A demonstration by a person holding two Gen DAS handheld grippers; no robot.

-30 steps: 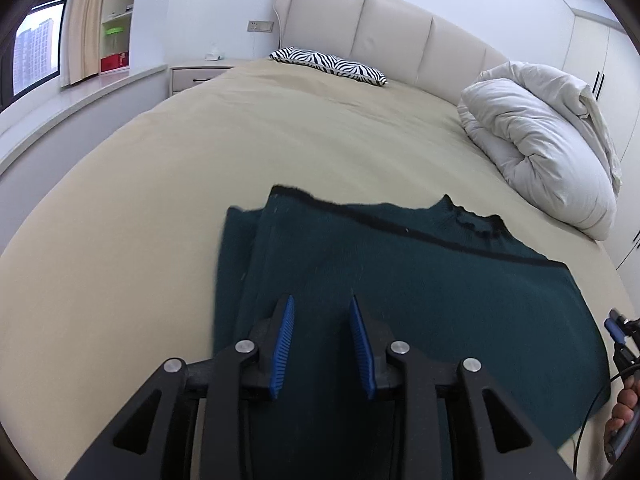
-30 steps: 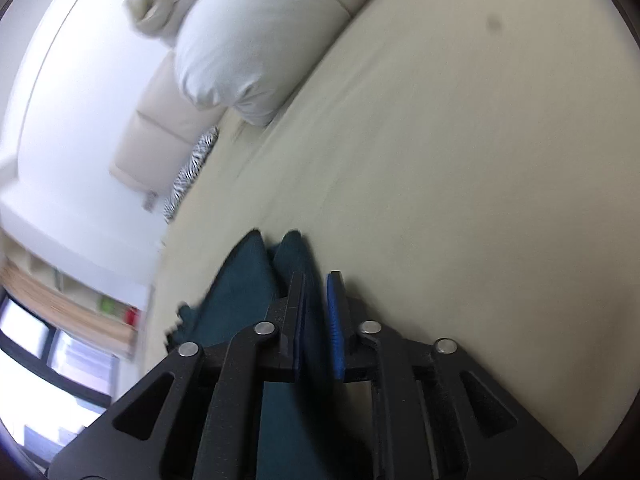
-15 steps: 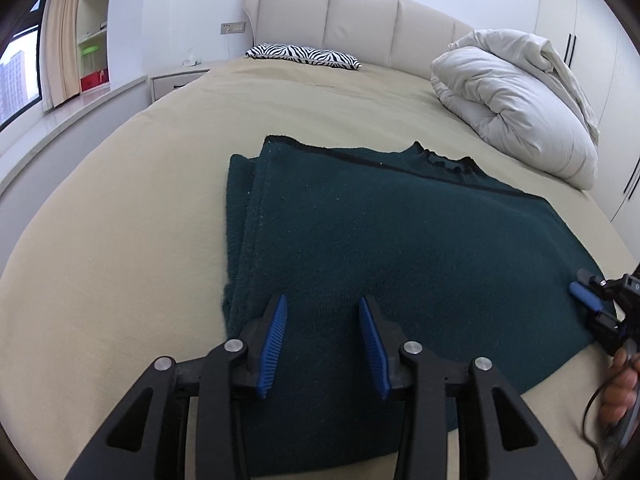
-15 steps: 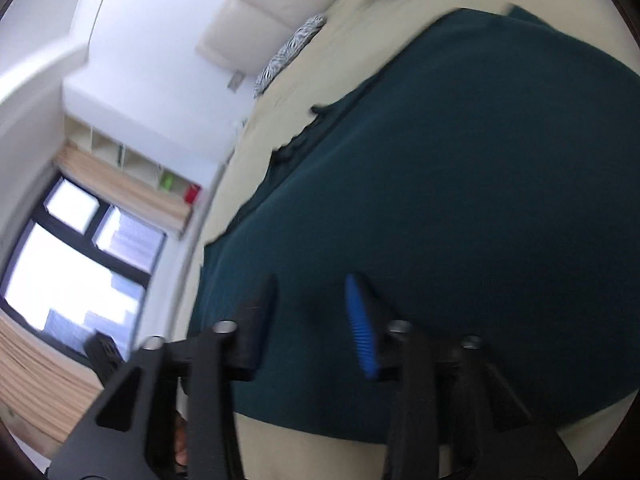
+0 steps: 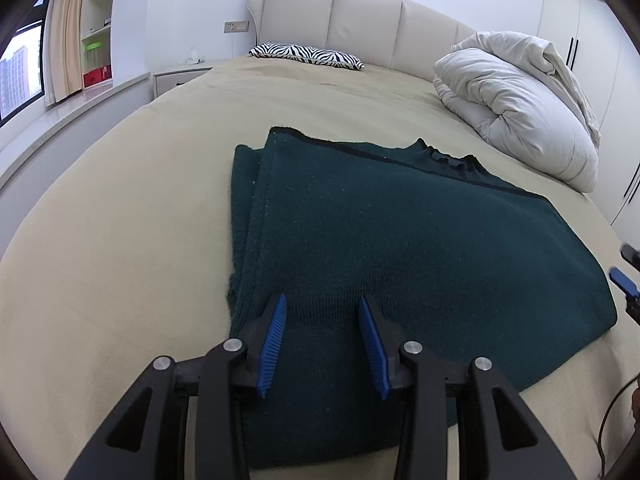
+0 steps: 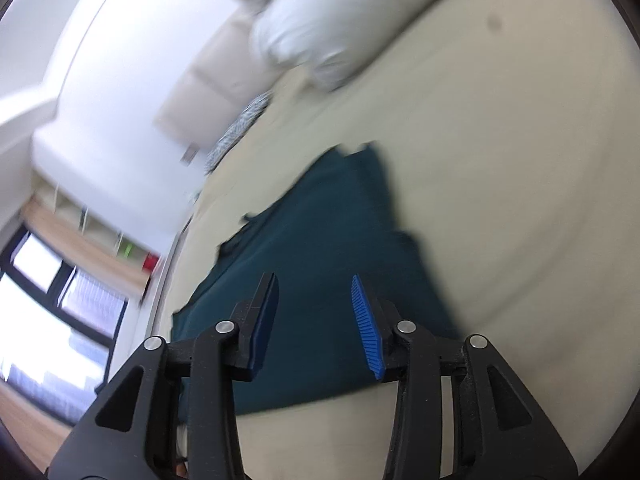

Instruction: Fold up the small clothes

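A dark green knitted sweater (image 5: 400,260) lies folded flat on the beige bed (image 5: 140,220), its collar at the far edge. My left gripper (image 5: 322,300) hovers over the near left part of the sweater, open, with nothing between its blue pads. My right gripper (image 6: 313,280) hangs over the sweater (image 6: 320,232) near its right end; its jaws are opening and nothing is between them. In the left wrist view its blue tip (image 5: 624,278) shows at the far right edge, just off the sweater's right side.
A bundled white duvet (image 5: 520,108) lies at the bed's far right. A zebra-striped pillow (image 5: 306,53) rests by the padded headboard. A nightstand (image 5: 180,78) and window ledge run along the left, wardrobe doors (image 5: 580,32) on the right. The right wrist view is blurred.
My right gripper let go of the sweater's edge, spread its jaws and swung back towards the right end. My left gripper drew back towards the near edge and opened a little wider.
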